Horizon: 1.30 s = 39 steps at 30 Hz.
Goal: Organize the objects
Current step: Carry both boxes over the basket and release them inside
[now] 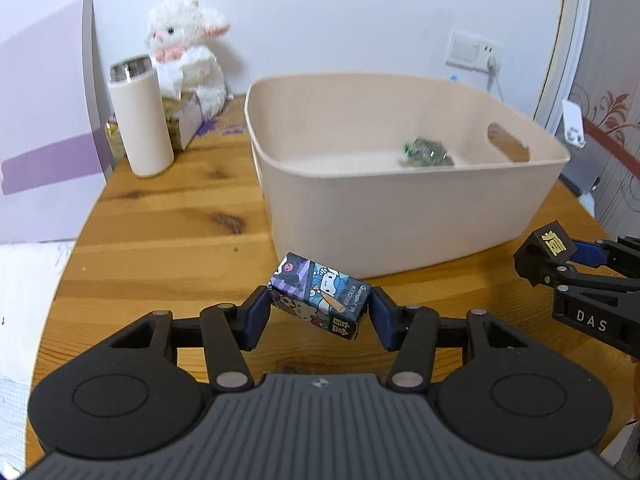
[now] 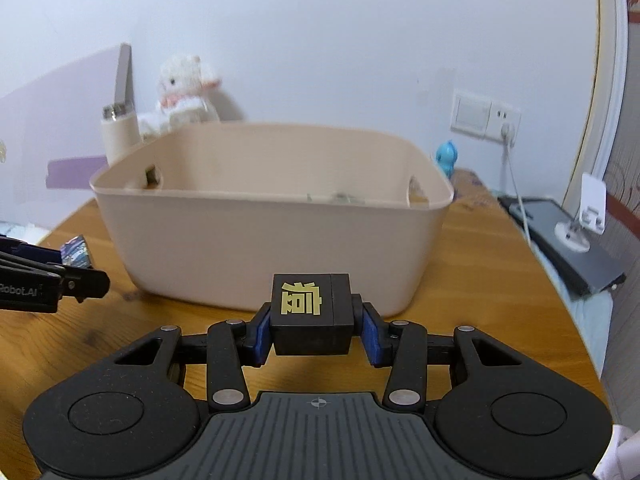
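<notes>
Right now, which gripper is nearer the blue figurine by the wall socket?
Right. The right gripper is in front of the bin's right half, toward the blue figurine; the left gripper is farther left.

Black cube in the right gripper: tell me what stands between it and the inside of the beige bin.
Only the bin's own near wall. The black cube, held in the right gripper, sits below the rim, so it must rise over that wall. Nothing else visible stands between them; the left gripper, holding the cartoon box, is off to the side.
</notes>
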Tool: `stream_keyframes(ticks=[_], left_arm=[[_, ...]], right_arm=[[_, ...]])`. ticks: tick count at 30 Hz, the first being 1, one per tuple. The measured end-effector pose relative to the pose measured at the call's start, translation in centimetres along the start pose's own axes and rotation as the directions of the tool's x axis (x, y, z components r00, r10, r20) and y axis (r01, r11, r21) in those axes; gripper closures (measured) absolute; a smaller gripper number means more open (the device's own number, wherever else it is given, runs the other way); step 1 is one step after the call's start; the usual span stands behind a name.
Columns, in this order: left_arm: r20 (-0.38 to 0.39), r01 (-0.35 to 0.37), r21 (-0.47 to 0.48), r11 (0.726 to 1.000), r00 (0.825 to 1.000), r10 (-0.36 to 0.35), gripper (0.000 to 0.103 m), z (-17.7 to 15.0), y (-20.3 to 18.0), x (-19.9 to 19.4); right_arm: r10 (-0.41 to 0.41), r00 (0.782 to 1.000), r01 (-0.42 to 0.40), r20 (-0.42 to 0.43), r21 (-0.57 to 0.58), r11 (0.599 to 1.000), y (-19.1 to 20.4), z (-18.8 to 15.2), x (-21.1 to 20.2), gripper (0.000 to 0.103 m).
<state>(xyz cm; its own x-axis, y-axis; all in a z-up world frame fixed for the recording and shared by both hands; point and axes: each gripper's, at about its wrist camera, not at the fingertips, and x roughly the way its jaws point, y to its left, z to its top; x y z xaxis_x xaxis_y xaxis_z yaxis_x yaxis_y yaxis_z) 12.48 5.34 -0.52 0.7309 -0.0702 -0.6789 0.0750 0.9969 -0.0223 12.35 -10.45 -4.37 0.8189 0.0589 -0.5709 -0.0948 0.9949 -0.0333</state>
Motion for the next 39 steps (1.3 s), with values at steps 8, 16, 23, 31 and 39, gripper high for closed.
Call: stream_keyframes(ticks=[8,16,23,31,39], left_arm=[[0.088,-0.001,0.018,1.000,0.996,-0.001,0.047,1.9,-0.6,-3.4],[0.169,-0.006,0.044,0.999,0.986,-0.002,0.047,4.9,-1.5,-4.8],[0.211,-0.008,0.051,0.999,0.977,-0.003,0.047,8.0,-2.5,-3.8],[0.169,-0.029,0.051,0.998,0.985,0.020,0.047,10.0,-3.3,0.6],[0.049,-0.059,0.083,0.995,0.997,0.055,0.047,9.9,-4.0,6.3]], right_arm=[[0.005,0.994,-0.007,0.112,0.017,1.000,-0.6,2.5,-3.2,0.061],[-0.006,0.980,0.000,0.201,0.030,1.000,-0.9,5.5,-4.1,0.061],[-0.025,0.969,0.016,0.246,0.038,0.999,-1.2,7.7,-3.0,0.061],[-0.040,0.976,0.030,0.215,0.051,0.998,-1.6,8.6,0.3,0.062],[-0.046,0.995,0.044,0.086,0.027,0.999,-1.8,7.7,5.1,0.061]])
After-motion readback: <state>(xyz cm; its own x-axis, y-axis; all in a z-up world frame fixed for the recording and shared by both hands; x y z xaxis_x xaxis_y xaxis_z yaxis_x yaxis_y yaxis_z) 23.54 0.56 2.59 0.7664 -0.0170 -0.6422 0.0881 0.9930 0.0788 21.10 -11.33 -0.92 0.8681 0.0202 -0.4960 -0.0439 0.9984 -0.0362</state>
